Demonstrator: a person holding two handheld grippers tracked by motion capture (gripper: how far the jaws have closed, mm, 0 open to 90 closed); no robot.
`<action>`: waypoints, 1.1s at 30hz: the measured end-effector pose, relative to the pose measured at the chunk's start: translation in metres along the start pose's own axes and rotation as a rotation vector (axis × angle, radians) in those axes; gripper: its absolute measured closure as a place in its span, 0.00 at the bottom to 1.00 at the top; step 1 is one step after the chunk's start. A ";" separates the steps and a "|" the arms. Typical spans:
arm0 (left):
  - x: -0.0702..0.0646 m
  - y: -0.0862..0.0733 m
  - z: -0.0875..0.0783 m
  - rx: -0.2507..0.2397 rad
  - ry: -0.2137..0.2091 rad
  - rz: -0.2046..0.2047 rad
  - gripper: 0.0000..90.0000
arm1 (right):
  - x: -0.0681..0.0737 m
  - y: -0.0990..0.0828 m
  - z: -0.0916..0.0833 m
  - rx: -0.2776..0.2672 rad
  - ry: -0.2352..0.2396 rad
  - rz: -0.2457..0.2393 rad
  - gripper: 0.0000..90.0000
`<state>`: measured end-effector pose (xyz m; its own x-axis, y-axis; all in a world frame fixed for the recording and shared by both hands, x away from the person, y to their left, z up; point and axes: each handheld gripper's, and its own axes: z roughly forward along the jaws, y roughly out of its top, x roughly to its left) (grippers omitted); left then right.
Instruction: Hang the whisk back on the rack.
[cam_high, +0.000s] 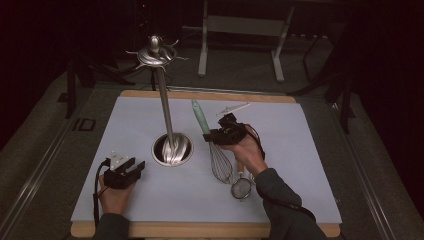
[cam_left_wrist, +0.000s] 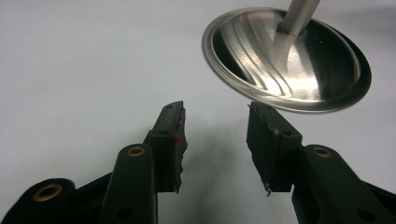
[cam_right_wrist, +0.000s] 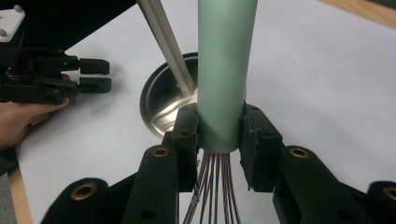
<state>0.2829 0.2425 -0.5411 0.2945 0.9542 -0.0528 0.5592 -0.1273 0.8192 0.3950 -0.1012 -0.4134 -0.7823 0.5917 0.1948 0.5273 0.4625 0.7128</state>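
A whisk (cam_high: 212, 145) with a pale green handle (cam_right_wrist: 224, 70) and wire loops hangs lifted over the white mat (cam_high: 75, 200), handle pointing away. My right gripper (cam_high: 216, 134) is shut on the lower end of that handle, its pads (cam_right_wrist: 187, 133) pressing both sides just above the wires. A steel utensil stand (cam_high: 165, 100) with a round base dish (cam_left_wrist: 289, 60) and hooks on top rises at the mat's middle. My left gripper (cam_high: 131, 167) rests open on the mat left of the base, nothing between its fingers (cam_left_wrist: 170, 144).
A small mesh strainer (cam_high: 242, 187) lies on the mat near the right forearm. A thin flat tool (cam_high: 232, 108) lies at the mat's far side. The mat sits on a wooden board (cam_high: 200, 230); a table frame stands beyond in the dark.
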 end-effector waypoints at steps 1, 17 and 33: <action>0.000 0.000 0.000 0.000 0.000 0.000 0.63 | 0.000 0.000 -0.001 -0.005 -0.002 -0.008 0.77; 0.000 0.000 0.000 -0.005 0.003 0.001 0.63 | 0.015 0.006 -0.015 -0.077 0.008 -0.200 0.77; 0.000 0.000 -0.001 -0.009 -0.002 -0.001 0.63 | 0.025 0.016 -0.027 -0.138 0.023 -0.347 0.77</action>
<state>0.2821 0.2428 -0.5410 0.2950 0.9539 -0.0546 0.5525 -0.1237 0.8243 0.3745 -0.0967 -0.3791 -0.9145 0.4000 -0.0603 0.1812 0.5384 0.8230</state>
